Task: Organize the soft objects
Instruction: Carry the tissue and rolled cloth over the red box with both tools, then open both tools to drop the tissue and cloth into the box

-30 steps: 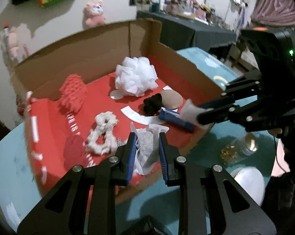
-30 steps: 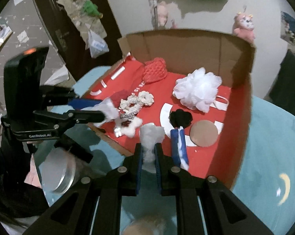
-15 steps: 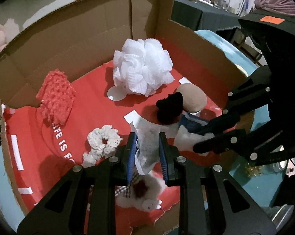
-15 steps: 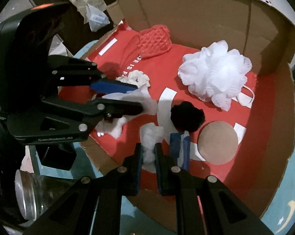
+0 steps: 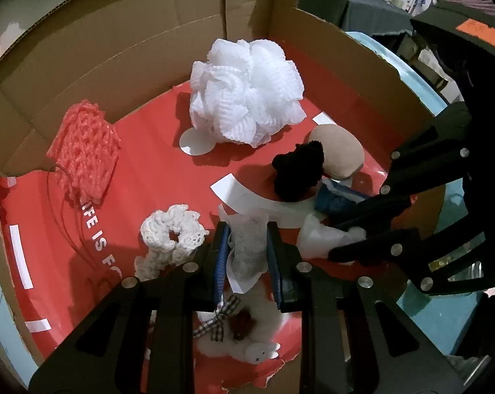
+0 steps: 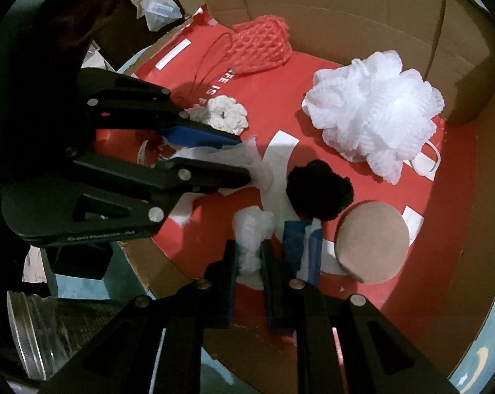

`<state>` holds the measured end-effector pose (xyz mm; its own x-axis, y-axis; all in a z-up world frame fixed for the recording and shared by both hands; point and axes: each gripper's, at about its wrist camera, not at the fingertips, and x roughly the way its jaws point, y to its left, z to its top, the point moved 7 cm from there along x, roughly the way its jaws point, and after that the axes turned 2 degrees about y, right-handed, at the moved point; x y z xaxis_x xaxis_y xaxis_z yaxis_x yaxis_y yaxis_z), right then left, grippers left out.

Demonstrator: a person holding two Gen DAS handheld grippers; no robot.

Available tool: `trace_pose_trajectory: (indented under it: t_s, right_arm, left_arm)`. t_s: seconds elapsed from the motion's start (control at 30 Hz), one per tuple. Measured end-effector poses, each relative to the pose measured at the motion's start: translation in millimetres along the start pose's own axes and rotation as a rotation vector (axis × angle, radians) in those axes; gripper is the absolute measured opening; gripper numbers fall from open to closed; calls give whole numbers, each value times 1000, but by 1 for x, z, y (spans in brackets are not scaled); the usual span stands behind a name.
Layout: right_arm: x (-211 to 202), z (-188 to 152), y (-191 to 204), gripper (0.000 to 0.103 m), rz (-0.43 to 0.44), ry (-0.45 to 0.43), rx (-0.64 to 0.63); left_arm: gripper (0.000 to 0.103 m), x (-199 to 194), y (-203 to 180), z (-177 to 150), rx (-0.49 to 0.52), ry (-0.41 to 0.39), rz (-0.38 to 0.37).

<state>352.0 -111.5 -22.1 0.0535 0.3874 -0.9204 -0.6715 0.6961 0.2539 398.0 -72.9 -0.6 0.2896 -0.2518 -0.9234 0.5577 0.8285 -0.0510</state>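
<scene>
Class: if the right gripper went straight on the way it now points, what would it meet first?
Probably the black pom-pom, just beyond the white wad held in the right gripper; depth is uncertain.

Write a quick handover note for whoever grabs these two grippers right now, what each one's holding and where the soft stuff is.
Left gripper: shut on a grey-white mesh pouch, over the box's near side.
Right gripper: shut on a white cotton wad, at the near edge.
Already in the cardboard box: white loofah, red net, white scrunchie, black scrunchie, tan puff.
Left: release both pieces into the box.
</scene>
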Motion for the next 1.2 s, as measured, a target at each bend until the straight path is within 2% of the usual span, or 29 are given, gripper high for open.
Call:
trace_pose_trajectory:
  t_s: [0.27,0.5,0.6,0.97,1.0,1.07,1.1,1.13,1.2]
  right_arm:
    - [3,1,-1,18,-6,6,9]
    - [13,6,2,27,-10,14,6]
    - [13,7,4,34,-12,12,-1]
    - [6,2,7,42,-34,-2,-15]
    - [4,1,7,42,-38,-5,-17]
    - [0,-2,8,42,-44,-10,-18]
    - [-1,-3,8,43,-48,-12,-17]
    - [-4,-4,7,45,-57,-17,-15]
    - [-10,-6,6,47,-65,-32,-9]
  left_arm:
    - [22,2,1,1,-18,12,-14]
    - [22,2,3,-1,-29,22,-16]
    - [22,1,3,0,-30,23,-20]
    - [26,-3,1,0,-46,29,-19]
    - [28,-4,1,0,-48,26,-17]
    - [43,-7,1,0,-52,19,-19]
    - [63,-10,1,1,-54,7,-18]
    - [67,-14,0,2,-53,-15,-12]
    - [67,-23,0,2,-49,-40,-3]
